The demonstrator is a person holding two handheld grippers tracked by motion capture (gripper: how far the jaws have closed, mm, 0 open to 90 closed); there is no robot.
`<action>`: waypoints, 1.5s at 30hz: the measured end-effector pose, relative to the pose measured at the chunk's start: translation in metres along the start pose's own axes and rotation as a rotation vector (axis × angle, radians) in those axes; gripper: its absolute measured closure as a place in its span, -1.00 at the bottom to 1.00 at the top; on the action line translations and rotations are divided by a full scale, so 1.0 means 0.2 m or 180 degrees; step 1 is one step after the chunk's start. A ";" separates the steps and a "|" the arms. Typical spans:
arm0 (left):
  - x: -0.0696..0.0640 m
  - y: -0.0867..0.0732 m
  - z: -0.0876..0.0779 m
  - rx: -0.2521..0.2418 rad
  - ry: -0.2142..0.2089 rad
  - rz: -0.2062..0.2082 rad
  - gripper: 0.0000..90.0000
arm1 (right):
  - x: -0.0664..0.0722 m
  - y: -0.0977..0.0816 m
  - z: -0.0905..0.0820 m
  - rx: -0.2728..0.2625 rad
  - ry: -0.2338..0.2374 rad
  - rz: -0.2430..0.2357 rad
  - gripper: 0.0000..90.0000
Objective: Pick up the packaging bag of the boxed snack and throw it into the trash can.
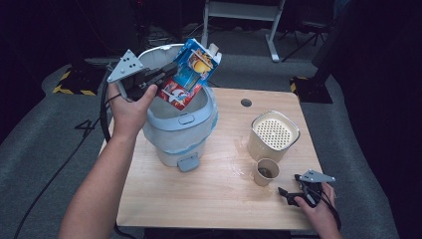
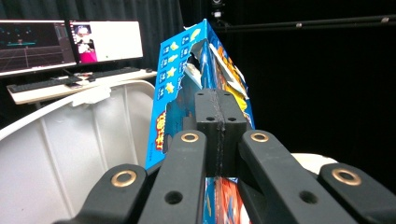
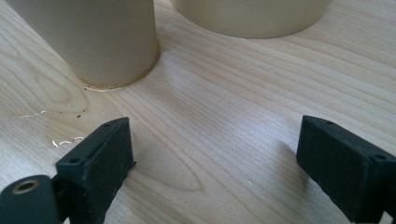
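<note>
A torn blue and red carton [image 1: 191,72] hangs tilted over the mouth of the white lidded bin [image 1: 181,132] at the table's back left. My left gripper [image 1: 166,74] is shut on the carton, reaching in from the left. In the left gripper view the jaws stand pressed together on the carton's edge [image 2: 175,93], with the bin's white lid [image 2: 70,140] behind. My right gripper [image 1: 287,194] rests low at the table's front right, open, with bare wood between its fingers [image 3: 100,154]. A small paper cup [image 1: 265,172] stands just beyond it.
A cream container with a perforated top [image 1: 273,134] stands behind the paper cup. A thin wet ring marks the wood beside the cup's base [image 3: 100,87]. Monitors and a keyboard [image 2: 70,46] sit on a far desk. The wooden table [image 1: 219,199] has a small hole near its back edge.
</note>
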State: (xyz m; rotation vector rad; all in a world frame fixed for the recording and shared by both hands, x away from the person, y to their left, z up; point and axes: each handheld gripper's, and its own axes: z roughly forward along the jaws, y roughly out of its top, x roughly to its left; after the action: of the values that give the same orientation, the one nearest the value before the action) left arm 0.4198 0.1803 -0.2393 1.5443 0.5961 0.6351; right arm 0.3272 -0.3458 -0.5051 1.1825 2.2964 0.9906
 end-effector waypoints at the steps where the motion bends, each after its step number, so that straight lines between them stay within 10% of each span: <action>1: 0.00 0.00 0.00 0.0020 0.0021 0.0027 0.99 | 0.00 0.00 0.00 -0.0001 -0.0001 -0.0002 -0.76; 16: 0.04 -0.07 0.03 0.0049 0.0165 0.0006 0.96 | 0.00 0.00 0.00 0.0000 0.0000 0.0000 -0.76; 21: 0.03 -0.09 0.06 0.0138 0.0236 0.0062 0.17 | 0.00 0.00 0.00 -0.0001 0.0000 -0.0002 -0.76; 45: -0.21 -0.14 -0.24 0.0397 -0.0638 0.0084 -0.02 | 0.00 0.00 0.00 -0.0001 0.0000 -0.0002 -0.76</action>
State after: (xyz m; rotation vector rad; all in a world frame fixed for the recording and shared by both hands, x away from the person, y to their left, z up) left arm 0.3560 0.1878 -0.2674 1.7115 0.4709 0.4626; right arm 0.3273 -0.3459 -0.5051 1.1815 2.2963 0.9906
